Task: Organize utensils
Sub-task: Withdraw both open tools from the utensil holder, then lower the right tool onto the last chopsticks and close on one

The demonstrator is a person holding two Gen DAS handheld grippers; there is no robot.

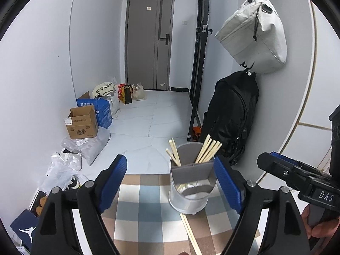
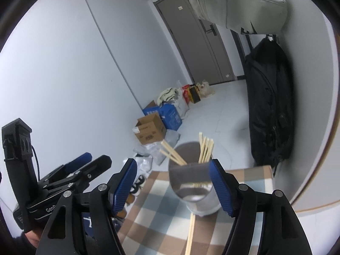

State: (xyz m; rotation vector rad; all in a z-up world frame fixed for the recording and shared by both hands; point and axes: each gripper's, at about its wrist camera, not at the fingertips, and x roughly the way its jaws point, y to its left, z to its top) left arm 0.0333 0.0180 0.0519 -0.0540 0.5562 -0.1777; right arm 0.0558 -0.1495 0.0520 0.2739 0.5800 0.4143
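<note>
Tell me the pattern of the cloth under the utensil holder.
The cloth is checked in blue, brown and cream squares, clearest in the left wrist view.

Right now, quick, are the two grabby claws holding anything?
Left gripper: open, holding nothing; the metal chopstick holder stands ahead between its fingers, untouched.
Right gripper: open, holding nothing.

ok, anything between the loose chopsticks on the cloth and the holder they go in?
Nothing visible. The loose chopsticks lie on the checked cloth, their far ends at the foot of the holder. Its open top already holds chopsticks.
</note>
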